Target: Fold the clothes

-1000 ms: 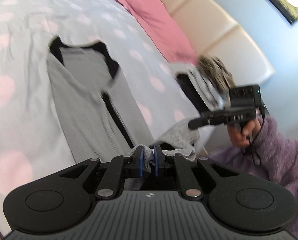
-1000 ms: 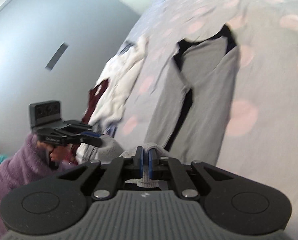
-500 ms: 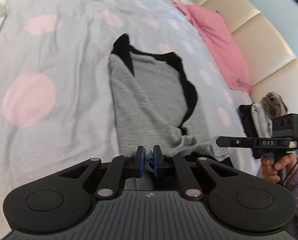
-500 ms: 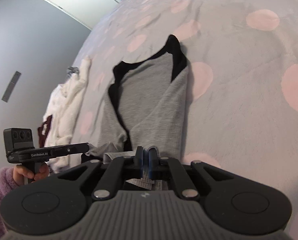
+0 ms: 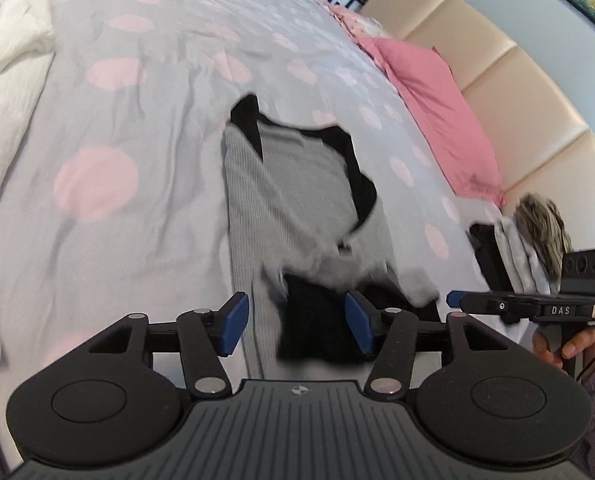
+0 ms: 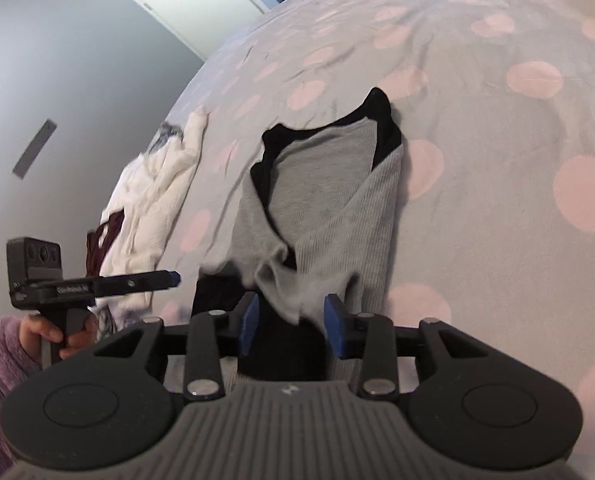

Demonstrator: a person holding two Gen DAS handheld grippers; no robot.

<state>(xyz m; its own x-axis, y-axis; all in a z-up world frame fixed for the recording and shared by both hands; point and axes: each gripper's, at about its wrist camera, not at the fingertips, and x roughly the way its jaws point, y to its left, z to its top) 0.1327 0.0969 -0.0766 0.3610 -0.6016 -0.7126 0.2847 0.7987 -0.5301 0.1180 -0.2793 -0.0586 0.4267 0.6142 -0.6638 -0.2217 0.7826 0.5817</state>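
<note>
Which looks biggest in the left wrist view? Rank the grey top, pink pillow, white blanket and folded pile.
1. Grey top and pink pillow: similar, and the pillow lies farther off, so unranked.
2. White blanket, cut by the frame edge.
3. Folded pile.

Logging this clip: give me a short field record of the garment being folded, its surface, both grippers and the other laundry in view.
garment: grey ribbed top with black trim, sides folded inward, lying flat
surface: grey bedspread with pink dots
left gripper: jaws opening, hem between them, pads clear of it
right gripper: jaws opening, hem edge between them, not pressed
other laundry: white garment pile; folded clothes stack
</note>
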